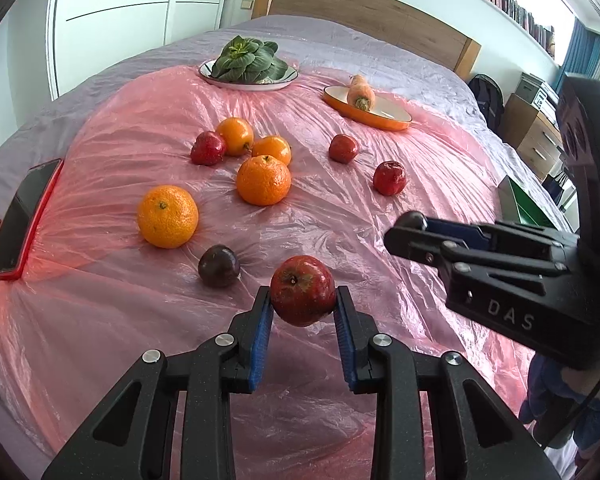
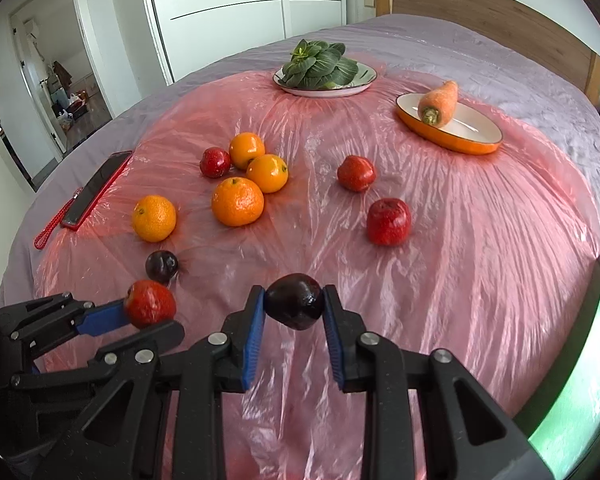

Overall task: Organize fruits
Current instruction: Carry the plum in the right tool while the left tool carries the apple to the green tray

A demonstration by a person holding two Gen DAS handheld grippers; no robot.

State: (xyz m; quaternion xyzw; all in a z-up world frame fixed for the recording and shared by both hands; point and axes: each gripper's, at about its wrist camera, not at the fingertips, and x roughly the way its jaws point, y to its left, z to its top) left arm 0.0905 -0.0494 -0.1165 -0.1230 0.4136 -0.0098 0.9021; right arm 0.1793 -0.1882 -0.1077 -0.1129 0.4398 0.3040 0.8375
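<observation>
Both hands loaded here; the left gripper (image 1: 303, 300) is clamped on a red apple (image 1: 302, 290), blue pads pressed to its sides and the fruit clear of the sheet (image 1: 339, 216); the right gripper (image 2: 294, 306) is closed on a dark plum (image 2: 294, 301), likewise lifted off the plastic.

How far along? Early, I'd say; only these two pieces are in hand, and most of the fruit lies loose on the pink sheet over the bed. Four oranges (image 2: 237, 201) sit left of centre, three bunched with one red apple touching the group; two more red apples (image 2: 388, 221) lie apart on the right; a second plum (image 2: 162, 266) rests near the front, just beyond the left gripper's apple. No fruit is visibly sorted into any container yet; the greens (image 2: 319, 65) fill one plate and a carrot (image 2: 439, 103) lies across the orange dish (image 2: 471, 136). A green-lined box (image 2: 579, 364) shows at the right edge; possibly the destination, but I can't tell.

The held apple: deep red, russet around the stem, glossy; the plum: near black, smooth, shiny.
</observation>
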